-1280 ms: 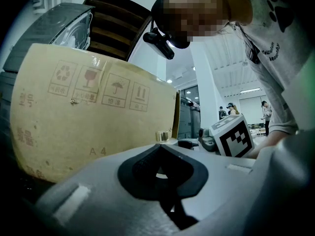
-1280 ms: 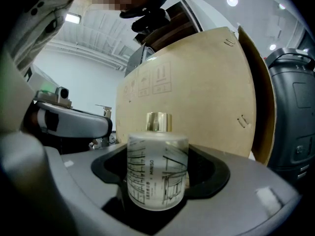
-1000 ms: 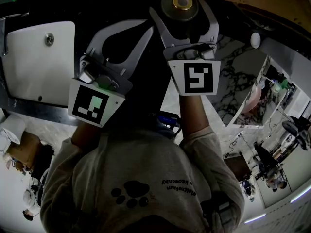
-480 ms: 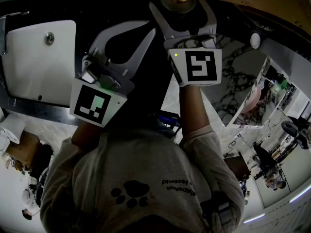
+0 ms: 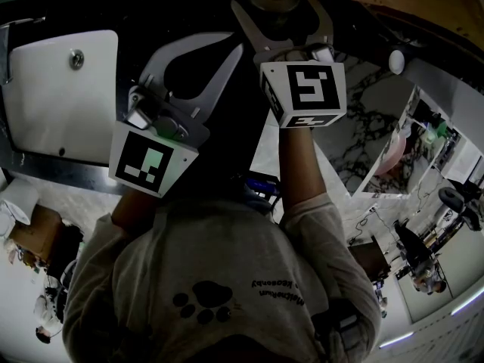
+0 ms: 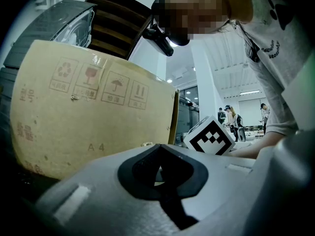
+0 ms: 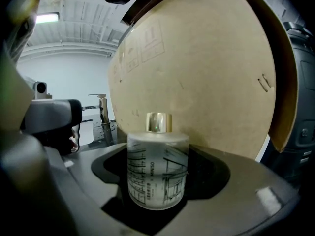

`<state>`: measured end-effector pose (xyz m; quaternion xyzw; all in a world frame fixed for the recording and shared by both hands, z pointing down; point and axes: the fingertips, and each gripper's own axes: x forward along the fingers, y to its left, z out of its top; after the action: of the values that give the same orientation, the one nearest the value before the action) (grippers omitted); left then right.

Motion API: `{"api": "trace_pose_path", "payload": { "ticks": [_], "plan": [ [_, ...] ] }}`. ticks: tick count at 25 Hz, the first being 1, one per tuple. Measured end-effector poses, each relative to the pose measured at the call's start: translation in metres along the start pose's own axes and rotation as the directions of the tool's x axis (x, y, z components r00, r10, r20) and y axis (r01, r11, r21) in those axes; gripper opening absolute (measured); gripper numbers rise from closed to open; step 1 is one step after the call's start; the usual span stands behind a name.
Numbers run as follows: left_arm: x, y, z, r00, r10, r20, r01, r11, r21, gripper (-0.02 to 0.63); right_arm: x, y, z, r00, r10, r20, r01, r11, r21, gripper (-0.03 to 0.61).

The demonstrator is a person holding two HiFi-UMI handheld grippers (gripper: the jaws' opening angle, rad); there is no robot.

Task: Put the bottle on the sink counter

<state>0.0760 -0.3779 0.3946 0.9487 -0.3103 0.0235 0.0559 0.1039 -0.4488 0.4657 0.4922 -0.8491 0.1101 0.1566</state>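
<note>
Right gripper (image 5: 277, 4): clamped wide on frosted bottle (image 7: 157, 173), which stands upright between my jaws. Straight ahead, close behind the bottle: cardboard box (image 7: 197, 73), filling the way. Left gripper (image 6: 158, 170): closed, empty.

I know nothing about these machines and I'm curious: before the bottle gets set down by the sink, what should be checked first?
1. Bottle gripped by right claw: ok, jaws closed on its sides.
2. Cap in place: ok, gold cap sits on top.
3. Left claw out of the way: ok, shut, empty, apart from the bottle.
4. Landing spot below the bottle: cannot tell, dark and hidden.
5. Gap to cardboard box behind: cannot tell.
</note>
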Motion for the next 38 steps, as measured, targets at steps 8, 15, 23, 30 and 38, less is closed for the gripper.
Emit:
{"api": "trace_pose_path", "payload": {
  "ticks": [8,15,23,30,38],
  "plan": [
    [0.000,-0.001,0.002,1.000,-0.002,0.003,0.002,1.000,0.000,0.003,0.004,0.001,-0.004,0.999,0.005,-0.048,-0.005,1.000,0.003,0.337],
    [0.001,-0.003,0.003,1.000,-0.003,0.002,0.003,1.000,-0.004,0.003,0.000,0.002,-0.007,0.997,0.001,-0.078,-0.005,0.999,-0.049,0.337],
    [0.000,-0.004,-0.002,1.000,-0.007,-0.011,0.007,1.000,-0.006,0.003,0.000,-0.001,-0.015,0.995,-0.011,-0.102,0.008,1.000,-0.030,0.336],
    [-0.004,-0.004,-0.004,1.000,-0.001,-0.030,0.001,1.000,-0.008,0.003,-0.002,0.000,-0.018,0.993,-0.017,-0.121,0.013,0.999,-0.035,0.336],
    [-0.010,-0.006,0.002,0.999,0.008,-0.040,-0.009,1.000,-0.016,0.002,-0.006,-0.001,-0.021,0.988,-0.031,-0.148,0.025,0.999,-0.048,0.336]
  ]
}}
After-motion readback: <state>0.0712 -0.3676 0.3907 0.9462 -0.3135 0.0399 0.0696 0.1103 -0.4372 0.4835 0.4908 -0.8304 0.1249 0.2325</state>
